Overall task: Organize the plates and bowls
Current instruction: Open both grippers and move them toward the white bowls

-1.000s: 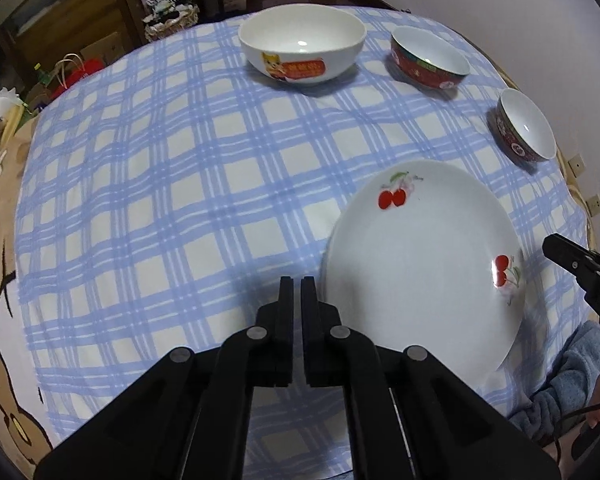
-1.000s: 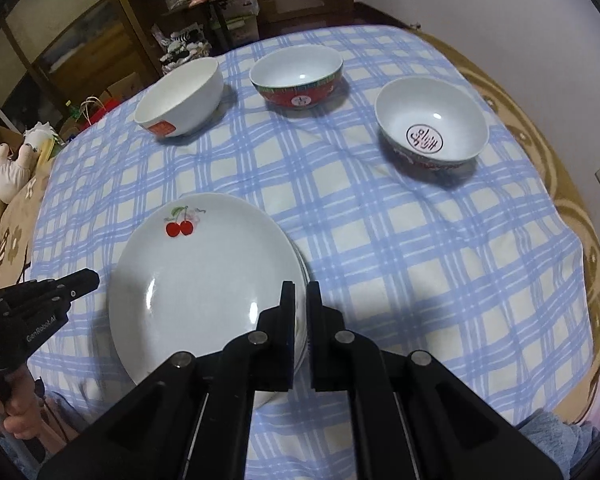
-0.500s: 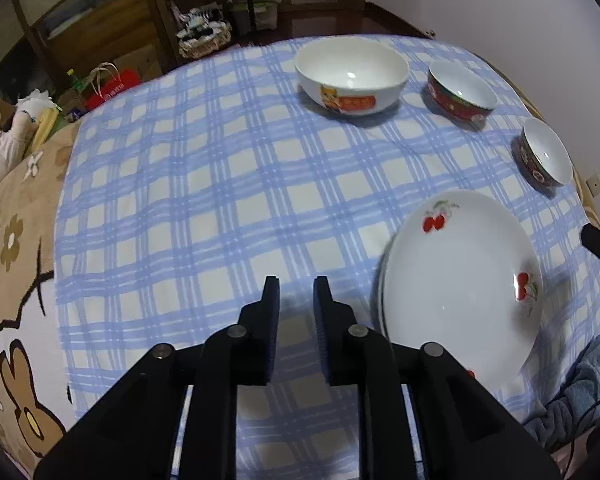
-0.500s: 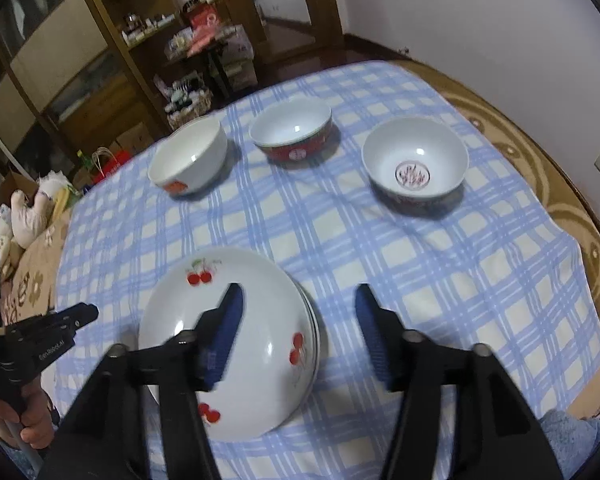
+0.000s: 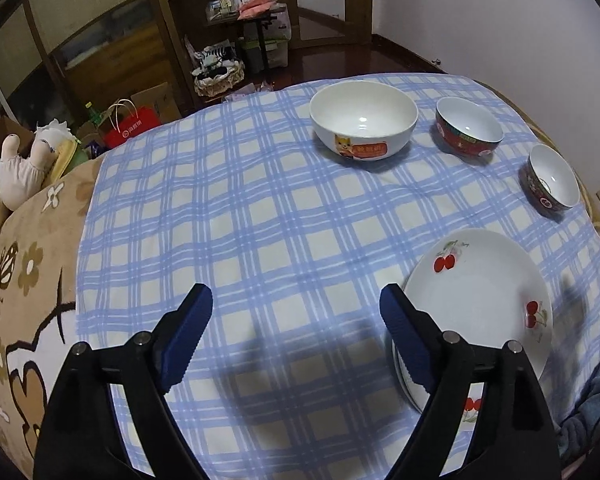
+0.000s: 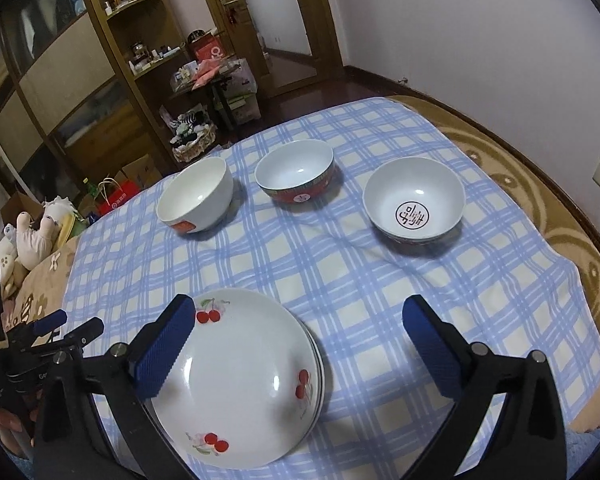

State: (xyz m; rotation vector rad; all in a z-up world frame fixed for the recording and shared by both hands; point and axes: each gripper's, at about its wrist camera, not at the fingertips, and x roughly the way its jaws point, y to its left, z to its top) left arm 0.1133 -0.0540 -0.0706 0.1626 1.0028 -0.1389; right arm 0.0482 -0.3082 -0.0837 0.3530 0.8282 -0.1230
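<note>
Left gripper (image 5: 296,322) and right gripper (image 6: 300,330) opening wide above checked cloth (image 5: 240,220), nothing held; stacked plates (image 6: 240,380) near 3 bowls (image 6: 294,176).

bare cloth (image 5: 228,216) left, bowls (image 5: 363,120) (three) beyond

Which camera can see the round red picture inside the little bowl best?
The right wrist view. It looks down into the small bowl, so the round red mark on its bottom shows whole. In the left wrist view that bowl sits side-on at the picture's edge, and its bottom is hidden.
</note>
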